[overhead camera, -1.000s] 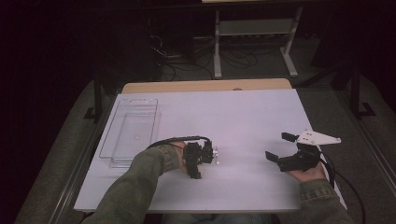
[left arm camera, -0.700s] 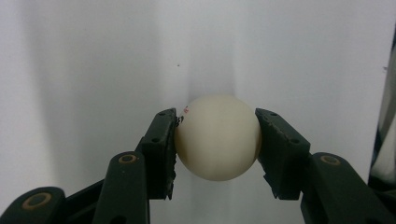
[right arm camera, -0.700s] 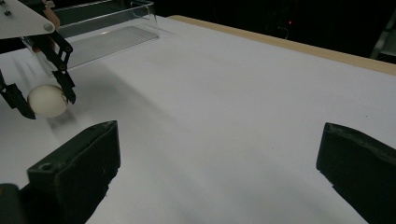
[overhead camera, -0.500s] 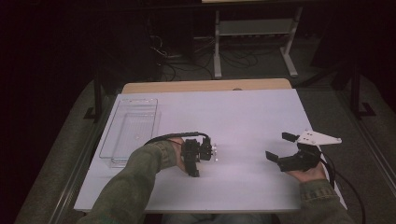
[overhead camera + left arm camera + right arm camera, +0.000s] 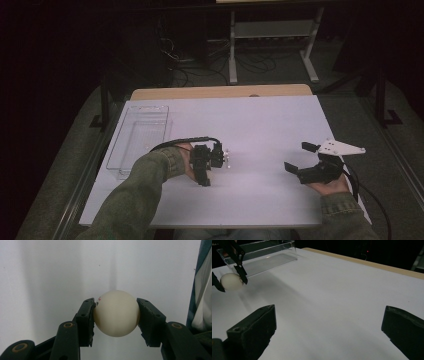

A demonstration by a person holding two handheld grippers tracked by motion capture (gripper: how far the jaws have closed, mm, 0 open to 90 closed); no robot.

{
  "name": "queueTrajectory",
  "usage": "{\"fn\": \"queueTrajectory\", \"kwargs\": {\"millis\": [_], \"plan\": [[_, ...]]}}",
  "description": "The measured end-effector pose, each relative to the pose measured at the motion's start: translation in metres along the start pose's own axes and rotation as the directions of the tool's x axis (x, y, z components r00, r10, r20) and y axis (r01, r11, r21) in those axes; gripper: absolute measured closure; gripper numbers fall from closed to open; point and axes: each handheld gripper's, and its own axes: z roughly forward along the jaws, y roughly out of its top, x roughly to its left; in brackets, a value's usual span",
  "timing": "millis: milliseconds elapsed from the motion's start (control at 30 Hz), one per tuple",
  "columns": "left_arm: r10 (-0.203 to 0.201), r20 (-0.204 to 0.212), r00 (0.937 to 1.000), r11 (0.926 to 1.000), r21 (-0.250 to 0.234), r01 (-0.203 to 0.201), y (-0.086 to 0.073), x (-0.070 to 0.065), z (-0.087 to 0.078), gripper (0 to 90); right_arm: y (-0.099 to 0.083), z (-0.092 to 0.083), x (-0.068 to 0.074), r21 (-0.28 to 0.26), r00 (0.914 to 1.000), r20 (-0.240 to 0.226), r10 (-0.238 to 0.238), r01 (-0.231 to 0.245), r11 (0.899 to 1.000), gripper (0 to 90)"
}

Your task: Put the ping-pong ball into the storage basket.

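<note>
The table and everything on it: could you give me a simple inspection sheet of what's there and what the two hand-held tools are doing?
Surface: white table top, wooden strip along its far edge.
Job's things: a white ball, clamped in the left gripper; a clear plastic tray beside it at the table's left side, nothing seen in it.
Clutter: nothing seen.
Grippers: left gripper's fingers press both sides of the ball; the right gripper rests at the right side, fingers wide apart, nothing between them.
Cables: a black cable loops from the left gripper; another trails off the right one.
Surroundings: dark room, a white desk frame and floor cables behind.
</note>
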Motion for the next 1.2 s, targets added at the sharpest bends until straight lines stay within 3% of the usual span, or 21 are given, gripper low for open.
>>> {"fn": "queueTrajectory", "kwargs": {"millis": [467,700,1200], "plan": [[-0.015,0.0,0.9999,0.9999,-0.005,0.015,-0.012,0.0,-0.02,51.0,0.0,0.0,0.001,0.004,1.0,0.002,-0.002,0.002,1.0,0.0],[-0.001,0.007,1.0,0.9999,-0.014,0.002,-0.017,-0.002,-0.032,51.0,0.0,0.0,0.001,0.005,1.0,0.003,-0.003,0.003,1.0,0.0],[0.004,-0.02,0.9998,1.0,-0.007,-0.004,-0.024,-0.005,-0.057,51.0,0.0,-0.001,0.0,0.0,1.0,0.008,0.004,-0.004,1.0,0.0]]}}
